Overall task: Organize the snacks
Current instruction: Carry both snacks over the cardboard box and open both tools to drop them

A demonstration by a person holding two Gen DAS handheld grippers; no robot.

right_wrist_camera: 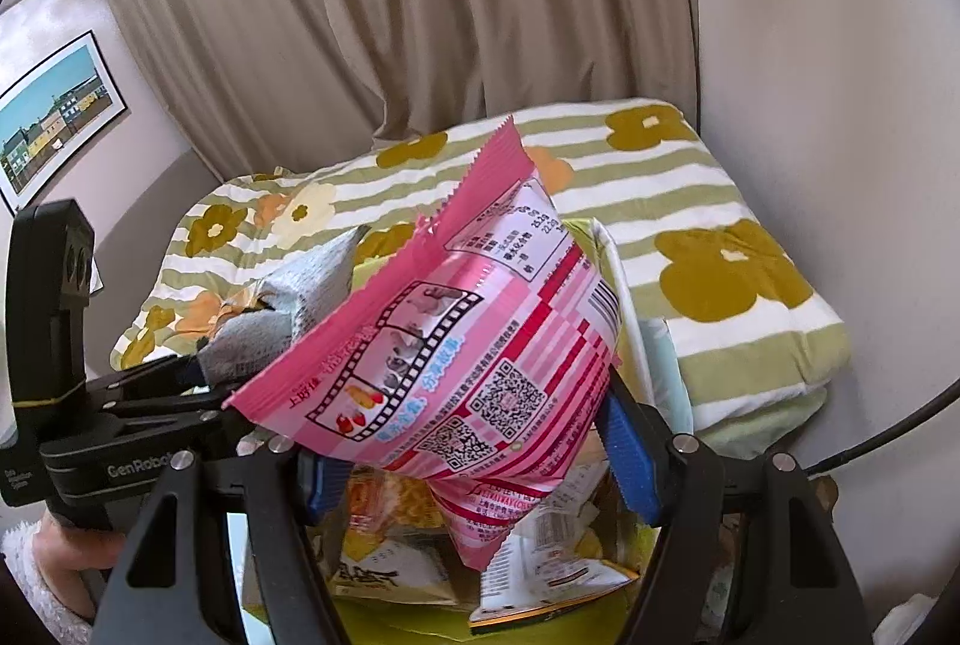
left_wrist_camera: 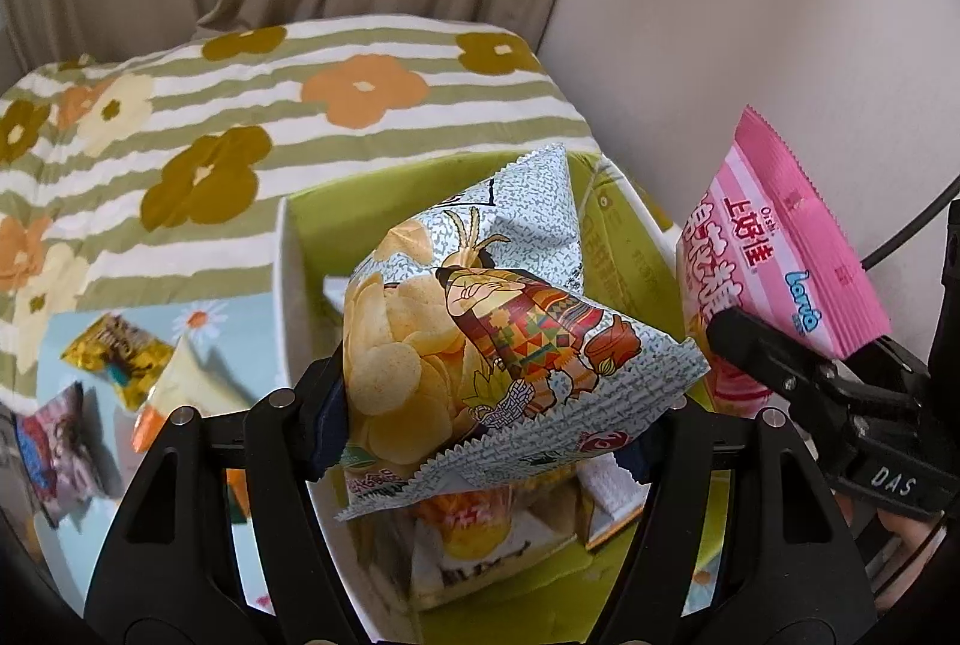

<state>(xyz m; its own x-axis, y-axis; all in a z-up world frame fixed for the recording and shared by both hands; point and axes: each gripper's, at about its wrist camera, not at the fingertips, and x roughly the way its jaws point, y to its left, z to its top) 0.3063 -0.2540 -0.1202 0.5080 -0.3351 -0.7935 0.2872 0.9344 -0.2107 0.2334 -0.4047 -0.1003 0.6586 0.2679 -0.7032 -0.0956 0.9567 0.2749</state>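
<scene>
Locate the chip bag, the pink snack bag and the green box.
chip bag (left_wrist_camera: 480,339), left wrist view, printed front.
pink snack bag (right_wrist_camera: 480,345), right wrist view, back panel.
green box (left_wrist_camera: 624,249), left wrist view, inner wall.

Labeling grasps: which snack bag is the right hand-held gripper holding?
The pink Oishi bag, clamped in the right hand-held gripper over the green box. The left hand-held gripper holds the grey-speckled potato chip bag.

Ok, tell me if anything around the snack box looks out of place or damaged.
Nothing looks damaged or spilled. Three snack packets lie outside the green box, on the light blue sheet to its left. The chip bag and pink bag are held above the box, not yet dropped in.
</scene>
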